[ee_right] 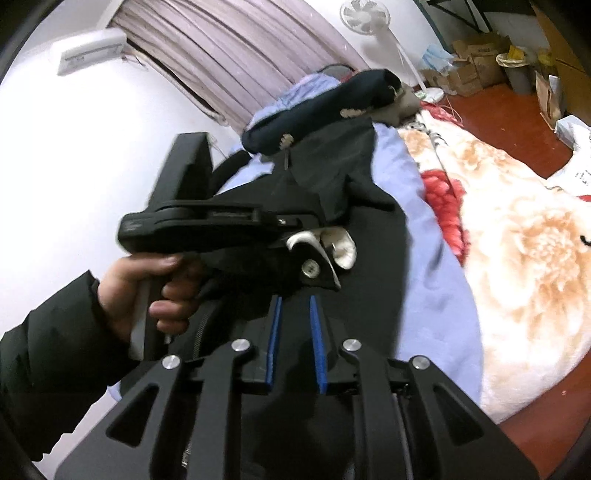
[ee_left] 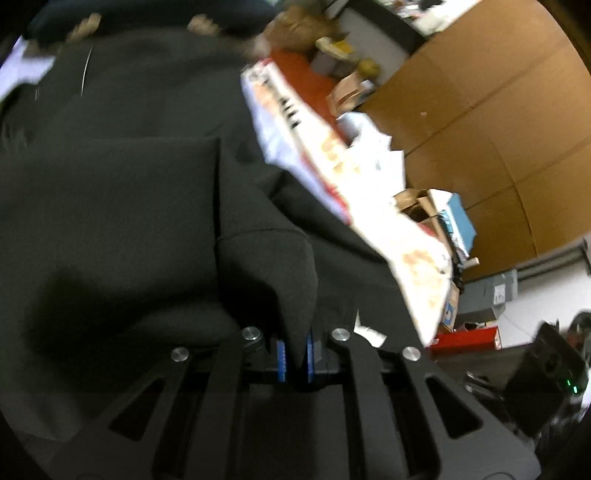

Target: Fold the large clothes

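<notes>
A large black garment lies spread over the bed and fills most of the left wrist view. My left gripper is shut on a raised fold of its cloth, pinched between the blue pads. In the right wrist view a hand holds that left gripper across the garment, beside a silver button and white lining. My right gripper hangs just above the black cloth. Its jaws stand slightly apart and are easing wider, with nothing pressed between them.
A dark navy folded item lies at the head of the bed on a lilac sheet. A cream and red floral blanket covers the right side. Cardboard boxes, a standing fan and red floor lie beyond.
</notes>
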### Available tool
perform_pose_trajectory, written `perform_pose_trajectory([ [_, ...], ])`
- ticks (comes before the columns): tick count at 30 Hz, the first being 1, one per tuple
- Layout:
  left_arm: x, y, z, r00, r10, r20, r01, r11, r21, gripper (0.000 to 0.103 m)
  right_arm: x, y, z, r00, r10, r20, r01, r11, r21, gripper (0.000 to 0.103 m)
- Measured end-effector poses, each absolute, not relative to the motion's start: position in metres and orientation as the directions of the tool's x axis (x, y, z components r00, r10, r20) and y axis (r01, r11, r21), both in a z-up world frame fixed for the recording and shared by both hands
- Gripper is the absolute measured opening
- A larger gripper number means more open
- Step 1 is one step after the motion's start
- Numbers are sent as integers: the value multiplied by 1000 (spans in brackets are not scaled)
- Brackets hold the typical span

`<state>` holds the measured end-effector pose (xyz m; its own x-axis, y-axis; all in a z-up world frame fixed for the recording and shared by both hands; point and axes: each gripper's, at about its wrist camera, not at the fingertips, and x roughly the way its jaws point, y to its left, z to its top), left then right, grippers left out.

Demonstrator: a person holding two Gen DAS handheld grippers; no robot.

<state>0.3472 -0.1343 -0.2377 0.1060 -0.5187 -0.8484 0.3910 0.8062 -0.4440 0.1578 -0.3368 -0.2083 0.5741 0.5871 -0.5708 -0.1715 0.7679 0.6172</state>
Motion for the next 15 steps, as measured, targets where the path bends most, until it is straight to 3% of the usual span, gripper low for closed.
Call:
perform_pose_trajectory([
  [6, 355, -156, -253, 80, -412, -908, 450, 827, -336, 8, 157, -347, -214, 572, 566, -594, -215, 802, 558, 19],
  [8, 352, -161, -241, 111, -388, -915, 493, 821, -288, 12, 156, -349, -210, 586, 566, -581, -230, 803, 550, 27],
  [10, 347, -160, -229, 146, -379, -914, 520, 815, -255, 17, 152, -351, -202, 618, 547, -564, -230, 813, 535, 52],
  [11, 345, -159, -221, 157, -384, -910, 523, 814, -253, 20, 150, -352, -196, 636, 545, -547, -236, 811, 535, 56],
  [12, 340, -153, -213, 185, -384, -905, 521, 819, -241, 40, 150, -350, -192, 637, 550, -539, -249, 810, 532, 58],
  [13, 335, -146, -206, 222, -382, -897, 515, 827, -225, 67, 153, -347, -187, 640, 543, -543, -268, 821, 505, 59],
  [15, 325, -130, -195, 276, -398, -875, 510, 832, -217, 77, 161, -341, -177, 649, 531, -544, -308, 838, 450, 59],
])
